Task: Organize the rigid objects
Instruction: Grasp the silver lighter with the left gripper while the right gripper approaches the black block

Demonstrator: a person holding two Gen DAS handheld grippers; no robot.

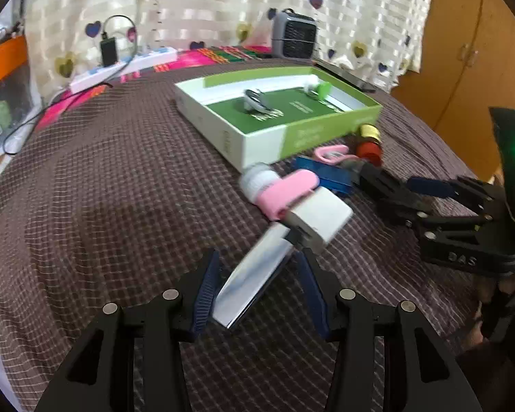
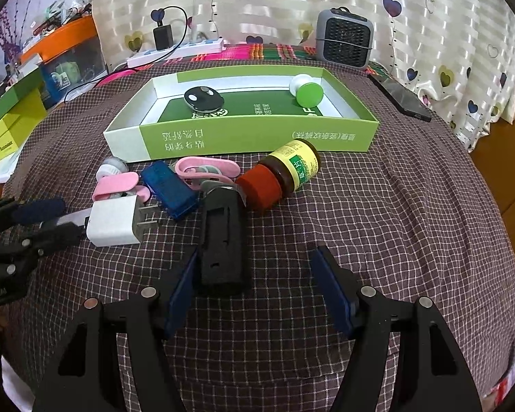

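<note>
A green and white box holds a black key fob and a green-capped white item. In front of it lie a white charger, pink clips, a blue block, a red-capped bottle and a black case. My left gripper is open around a shiny silver bar beside the charger. My right gripper is open, its left finger against the black case.
A grey fan heater, a power strip and a dark phone sit behind the box. Green and yellow boxes stand at the left. The checked cloth covers the table.
</note>
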